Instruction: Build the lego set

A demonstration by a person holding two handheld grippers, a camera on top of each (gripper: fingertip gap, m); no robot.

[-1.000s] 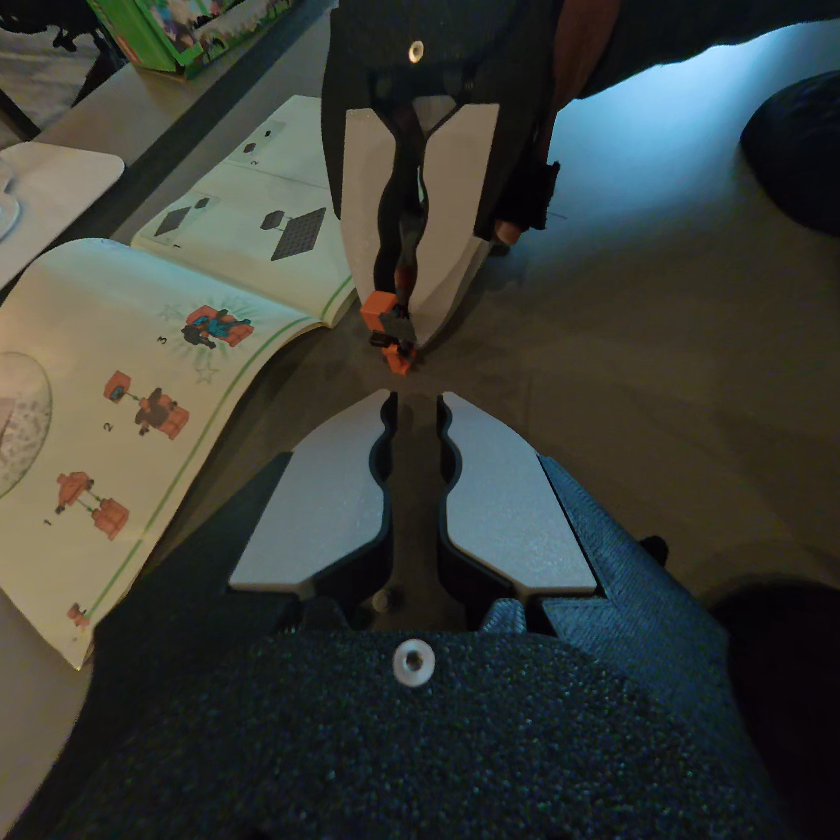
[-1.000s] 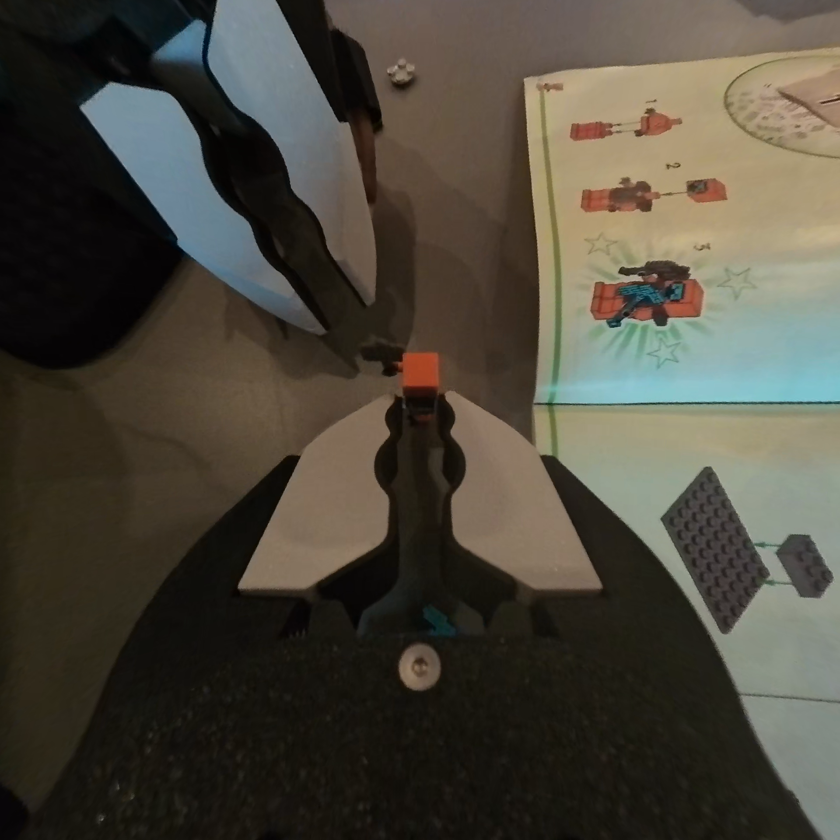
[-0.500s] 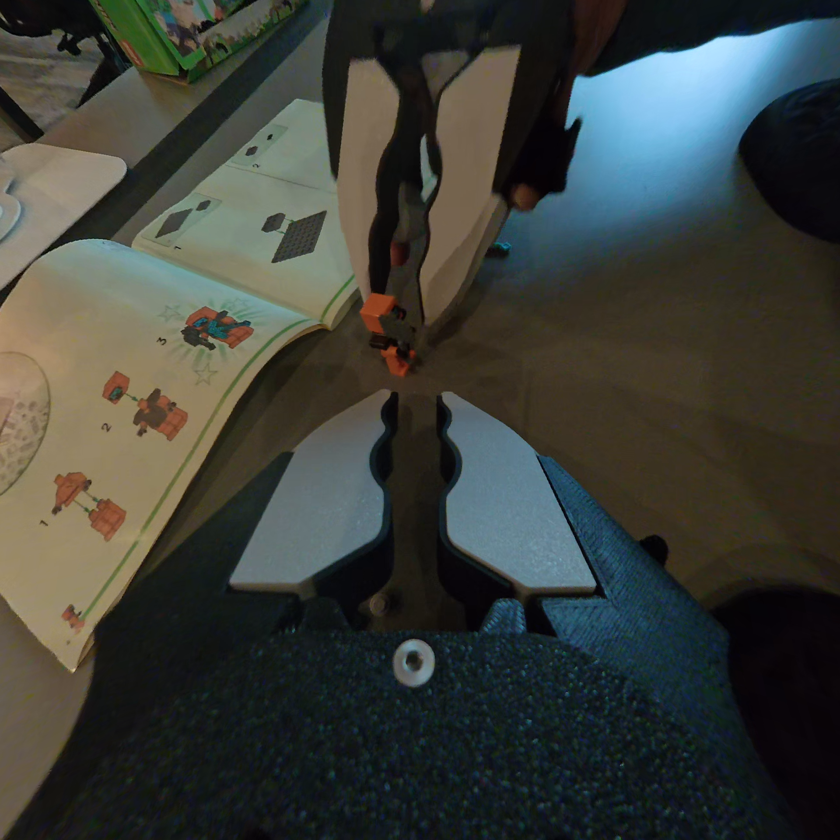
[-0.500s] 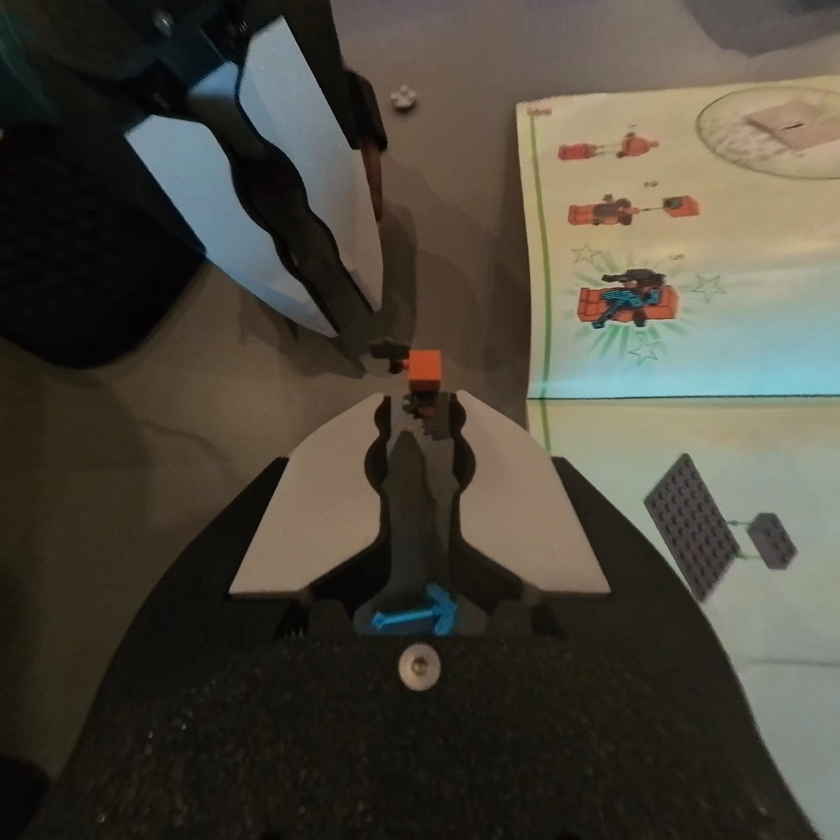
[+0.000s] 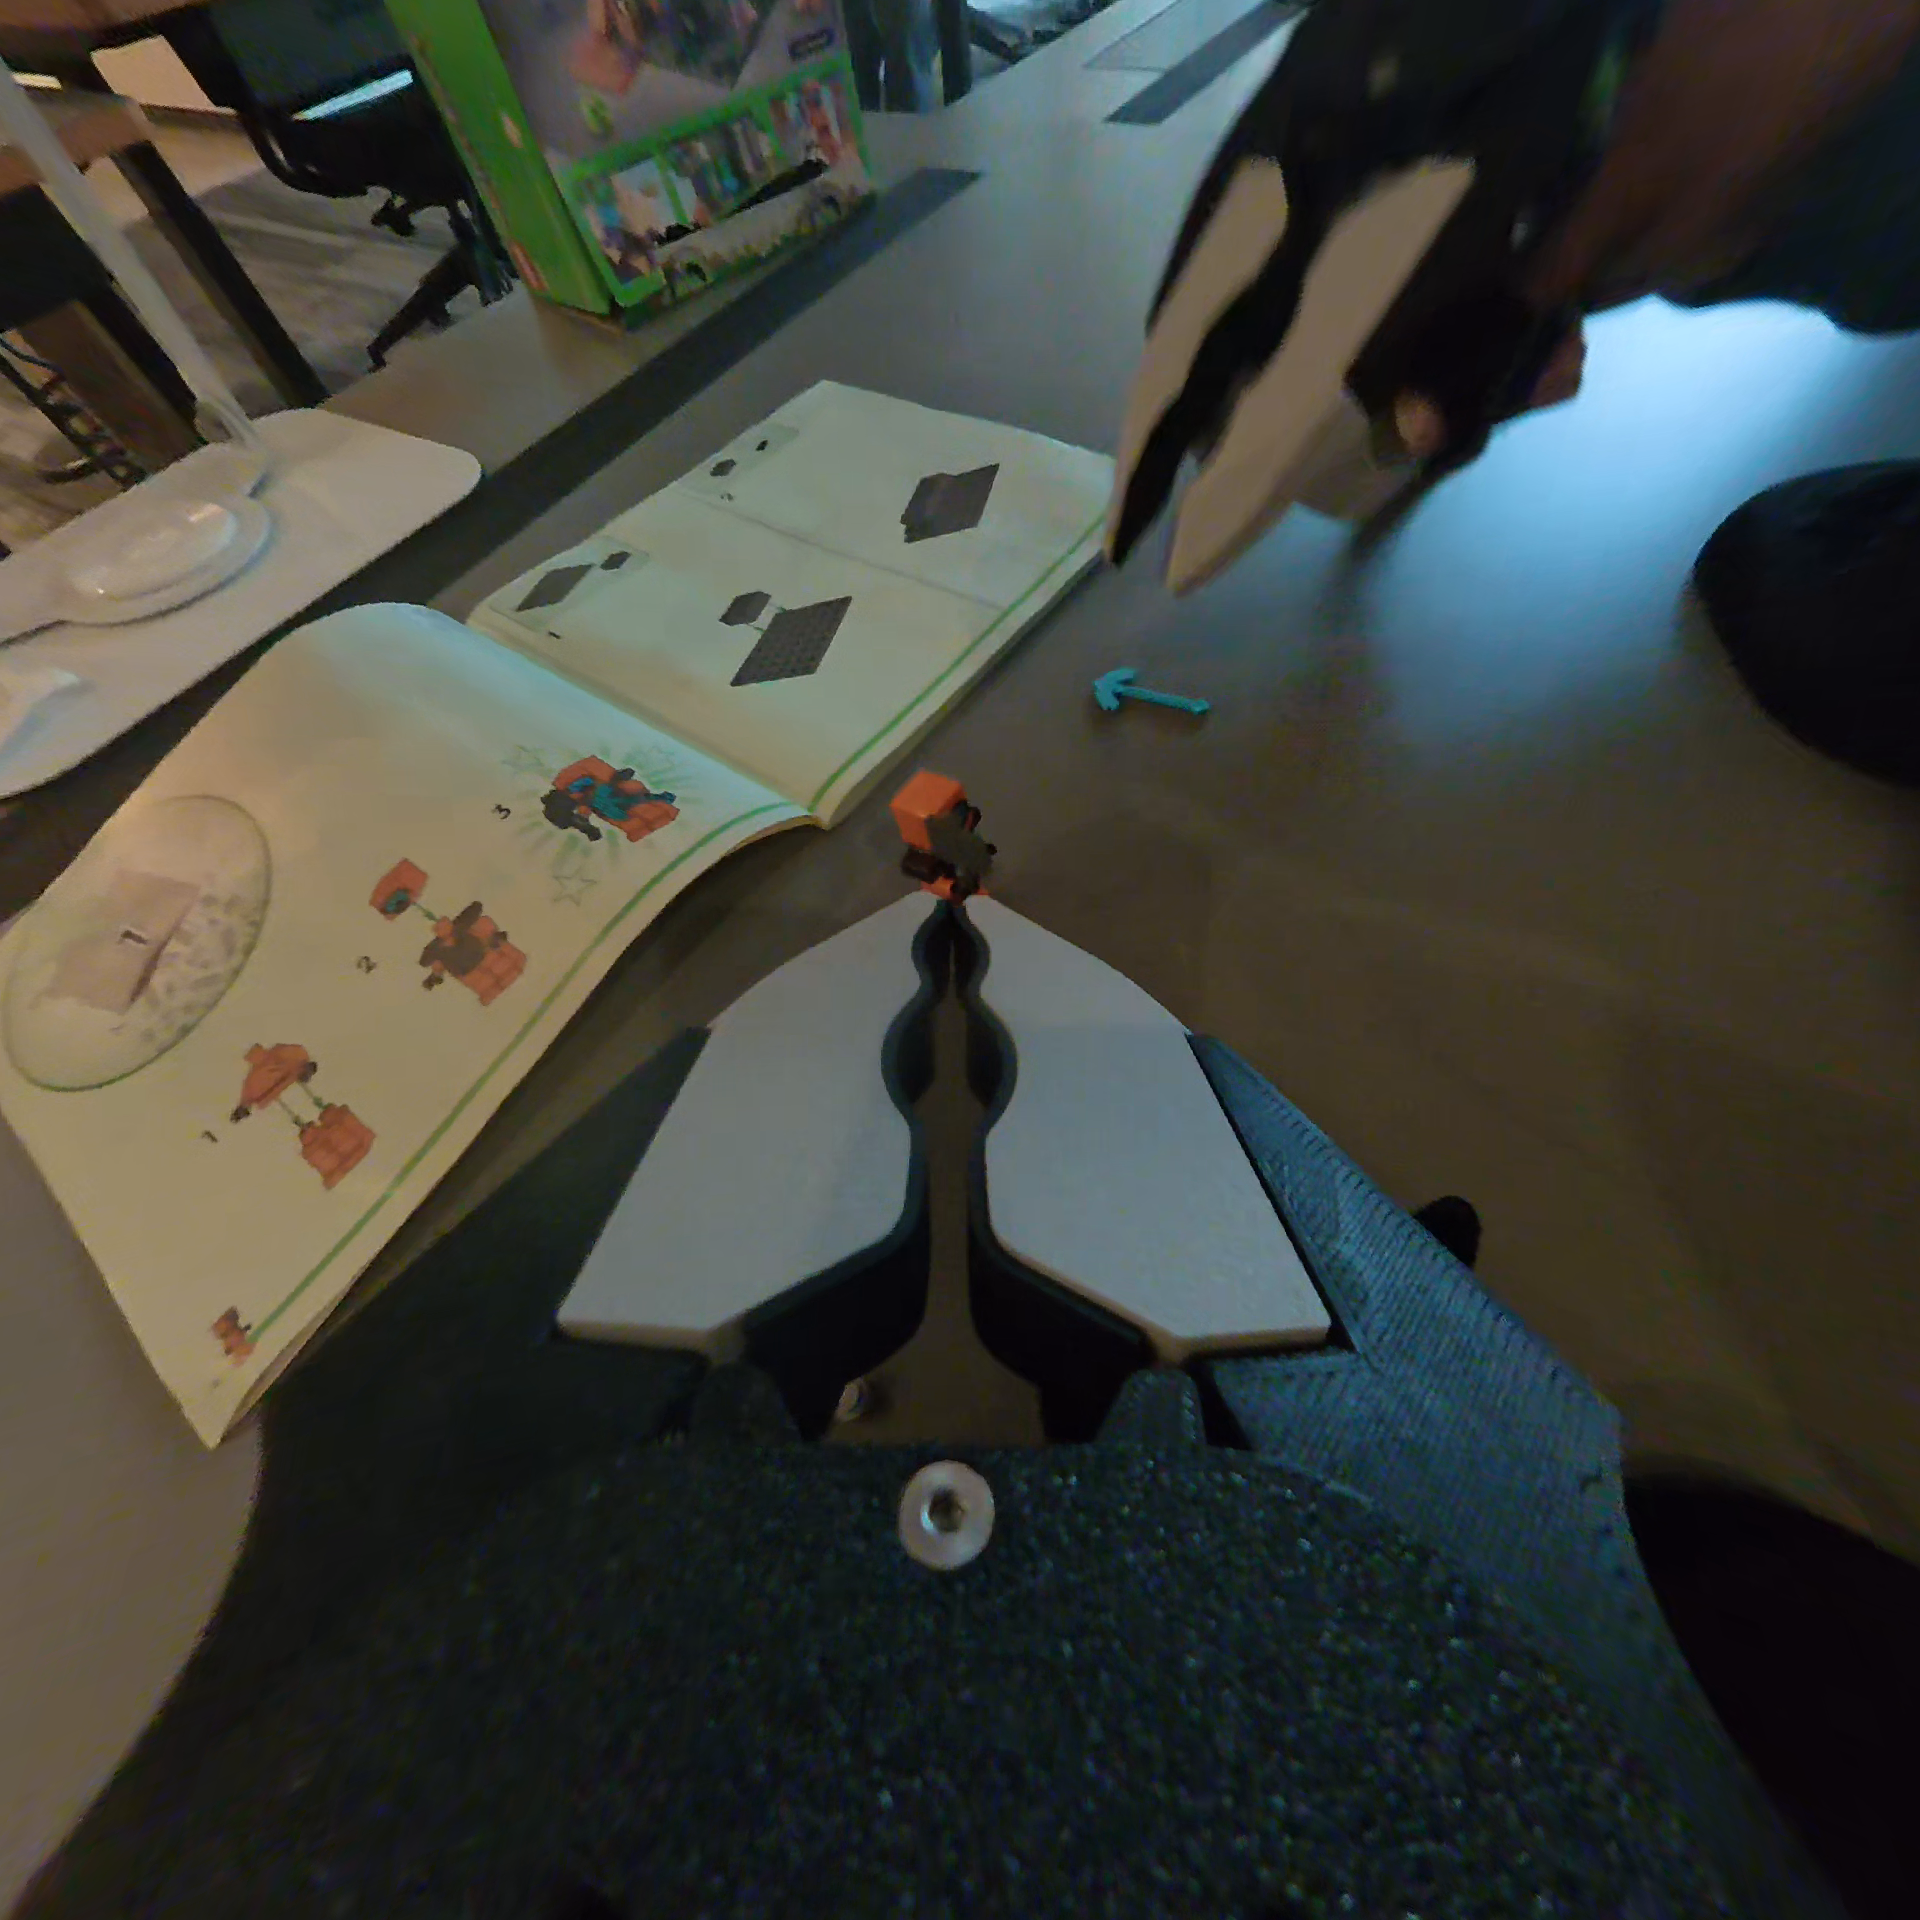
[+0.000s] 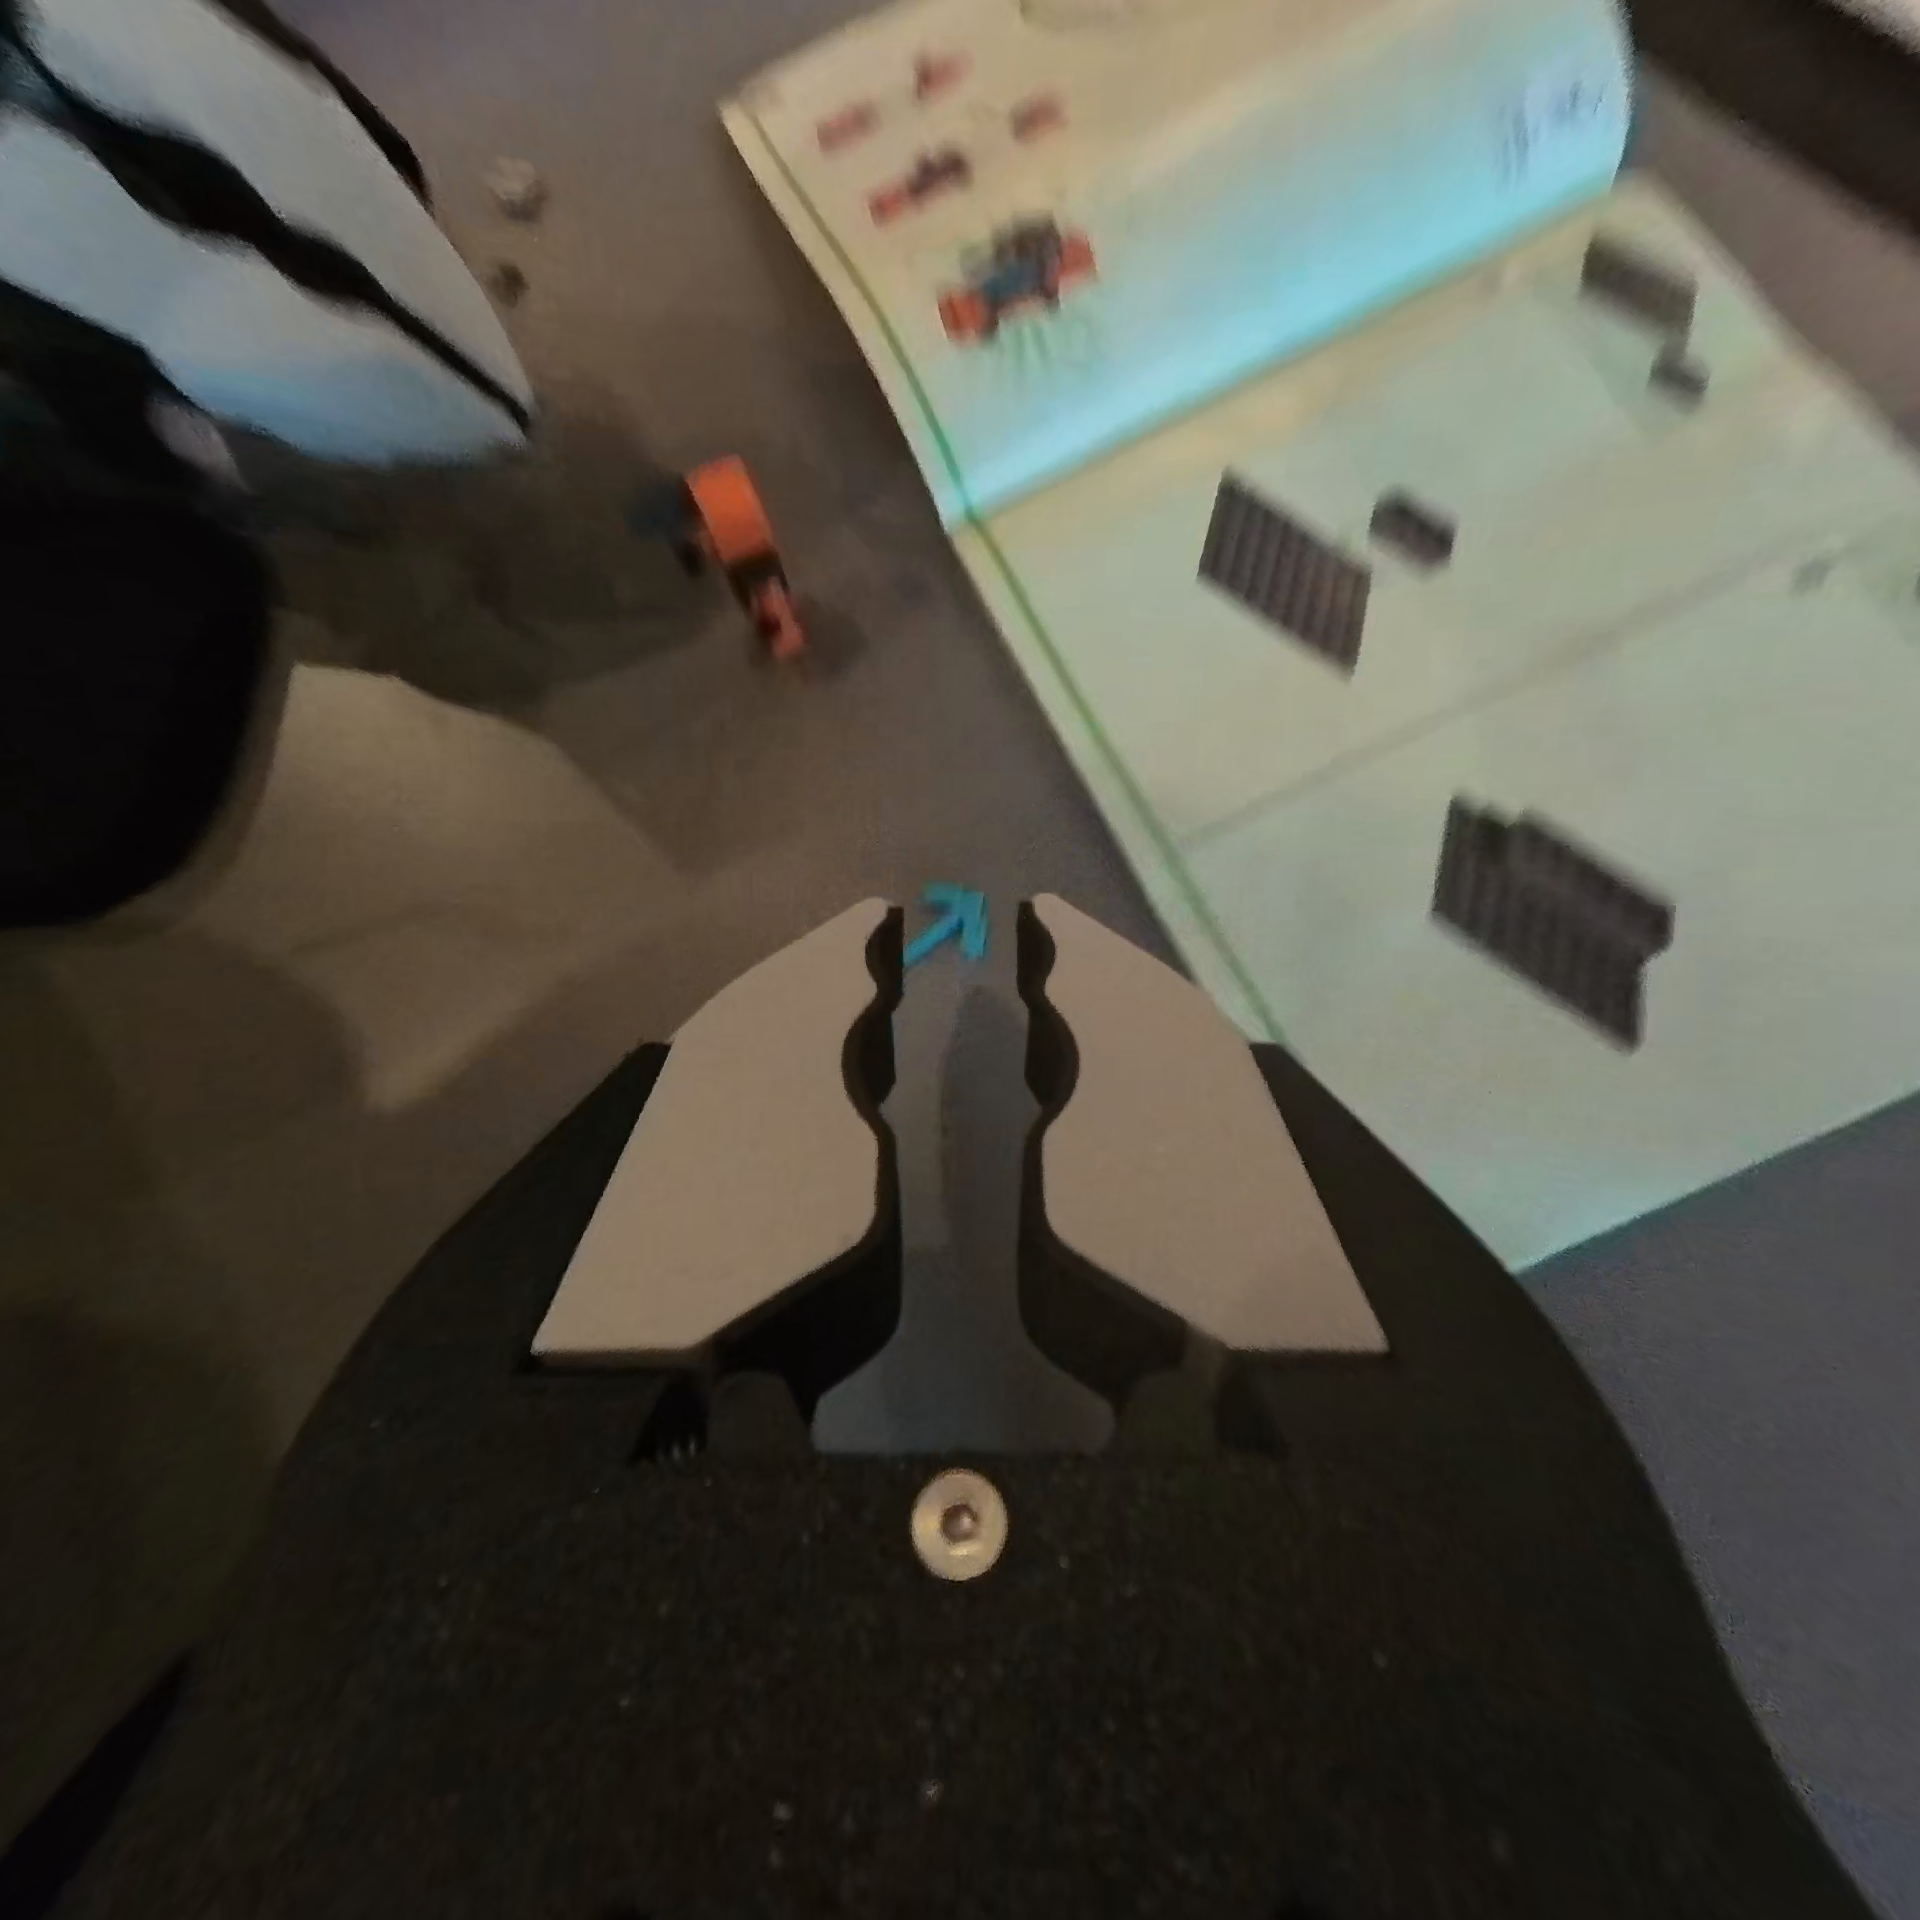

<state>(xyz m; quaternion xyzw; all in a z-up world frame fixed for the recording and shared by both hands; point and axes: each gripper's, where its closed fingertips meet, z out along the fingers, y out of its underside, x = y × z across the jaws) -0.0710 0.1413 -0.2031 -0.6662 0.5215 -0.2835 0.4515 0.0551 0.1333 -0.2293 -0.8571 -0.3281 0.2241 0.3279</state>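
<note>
A small lego figure [image 5: 940, 836] with an orange head, dark body and orange legs stands free on the grey table, next to the booklet's edge. My left gripper [image 5: 951, 906] is shut and empty, its tips just short of the figure's feet. In the right wrist view the figure [image 6: 738, 551] stands apart from the left gripper [image 6: 509, 410]. A blue lego pickaxe [image 5: 1148, 694] lies on the table. My right gripper [image 5: 1148, 561] hangs open above it, blurred. In its own view the right gripper [image 6: 956, 912] is open and the pickaxe [image 6: 945, 920] shows between its fingertips.
An open instruction booklet [image 5: 623, 779] lies left of the figure; it also shows in the right wrist view [image 6: 1455, 623]. A green box [image 5: 675, 156] and a white tray [image 5: 260, 499] sit at the far left. A small grey piece [image 6: 516, 187] and a dark round object [image 5: 1818, 613] lie nearby. Across from one pair of fingers to the other is roughly 15 cm. The dark round object [image 5: 1818, 613] is about 15 cm from my right fingertips and 25 cm from my left.
The right gripper let go of the figure, opened and swung away to above the pickaxe. The left gripper's jaws closed. The figure now stands alone.
</note>
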